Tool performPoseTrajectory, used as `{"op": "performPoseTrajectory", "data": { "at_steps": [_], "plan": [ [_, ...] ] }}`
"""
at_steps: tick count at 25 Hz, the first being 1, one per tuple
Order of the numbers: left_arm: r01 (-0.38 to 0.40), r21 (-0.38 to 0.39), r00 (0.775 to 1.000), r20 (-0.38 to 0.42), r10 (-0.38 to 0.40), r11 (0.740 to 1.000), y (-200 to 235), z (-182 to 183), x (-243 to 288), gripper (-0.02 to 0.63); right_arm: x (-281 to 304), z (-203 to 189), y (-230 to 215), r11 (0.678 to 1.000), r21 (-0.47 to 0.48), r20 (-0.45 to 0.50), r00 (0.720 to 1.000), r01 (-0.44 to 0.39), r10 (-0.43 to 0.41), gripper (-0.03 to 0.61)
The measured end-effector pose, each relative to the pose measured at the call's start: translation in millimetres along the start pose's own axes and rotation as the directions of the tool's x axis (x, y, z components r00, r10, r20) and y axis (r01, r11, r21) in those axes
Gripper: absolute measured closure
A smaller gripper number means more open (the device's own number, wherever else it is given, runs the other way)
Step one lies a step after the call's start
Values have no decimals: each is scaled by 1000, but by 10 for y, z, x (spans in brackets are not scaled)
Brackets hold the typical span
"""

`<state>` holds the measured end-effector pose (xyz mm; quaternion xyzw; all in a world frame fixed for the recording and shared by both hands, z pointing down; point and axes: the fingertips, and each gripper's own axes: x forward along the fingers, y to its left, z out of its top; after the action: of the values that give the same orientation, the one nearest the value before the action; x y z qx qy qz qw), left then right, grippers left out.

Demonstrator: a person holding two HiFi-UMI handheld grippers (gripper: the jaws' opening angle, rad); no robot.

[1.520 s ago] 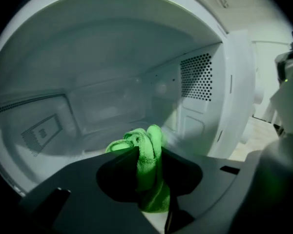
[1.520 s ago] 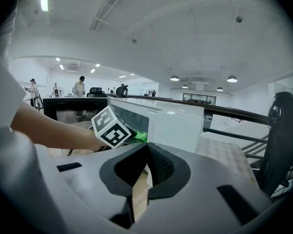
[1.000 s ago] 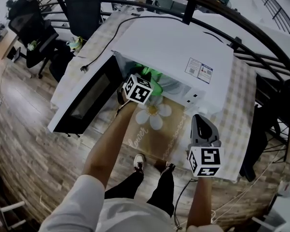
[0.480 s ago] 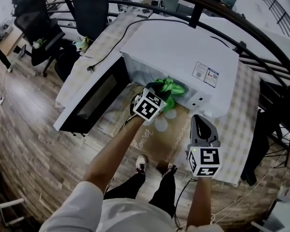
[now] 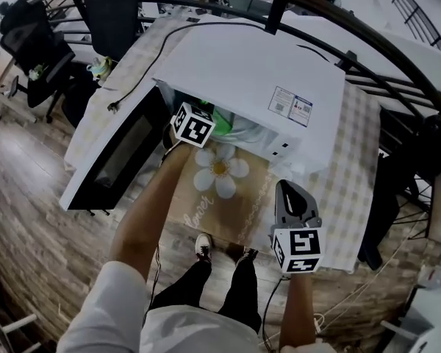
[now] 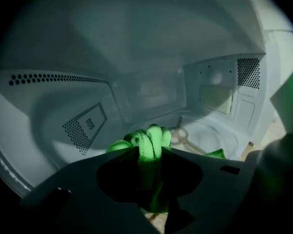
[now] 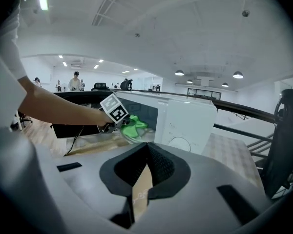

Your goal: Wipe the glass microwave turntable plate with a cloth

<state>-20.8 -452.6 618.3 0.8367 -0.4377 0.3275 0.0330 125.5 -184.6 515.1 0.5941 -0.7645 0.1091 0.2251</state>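
1. Nearest the person, the right gripper [image 5: 292, 197] hangs over the front edge of the table, well short of the microwave [image 5: 242, 65]. Its jaws are pressed together with nothing between them, so it takes no part in the wiping for now.
2. The left gripper [image 6: 149, 152] is inside the open oven cavity, jaws clamped on the green cloth [image 6: 147, 141]. By my reading the wiping step is in hand: cloth gripped and carried in over the oven floor.
3. The cloth is bunched. Its folded wad pokes forward just past the jaw tips along the gripper's own line, and a loose corner trails to the right of the jaws.
4. Just ahead of the tips and slightly right lies the turntable plate [image 6: 210, 130], flat on the cavity floor with its face up. It is round, so it has no long axis. The clear glass is hard to pick out, but the roller ring [image 6: 183, 136] shows beneath it.
5. The next move probably calls for pressing the wad down onto the glass and sweeping in arcs around its centre. Pressure should stay light so the plate does not ride off the ring.
6. Farthest off, the rear wall [image 6: 151, 89] limits the forward reach.
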Motion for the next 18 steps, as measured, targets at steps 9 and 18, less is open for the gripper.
{"op": "performPoseTrajectory", "data": {
  "at_steps": [9,18],
  "plan": [
    [110,43,994,23,-111,993,-763,-13,-347,489,-63,288,-139,999,-30,22,999,-24,25,566],
    [204,7,979,1,-204,979,-1515,34,-904,489,-386,790,-316,993,-95,81,994,-69,77,566]
  ]
}}
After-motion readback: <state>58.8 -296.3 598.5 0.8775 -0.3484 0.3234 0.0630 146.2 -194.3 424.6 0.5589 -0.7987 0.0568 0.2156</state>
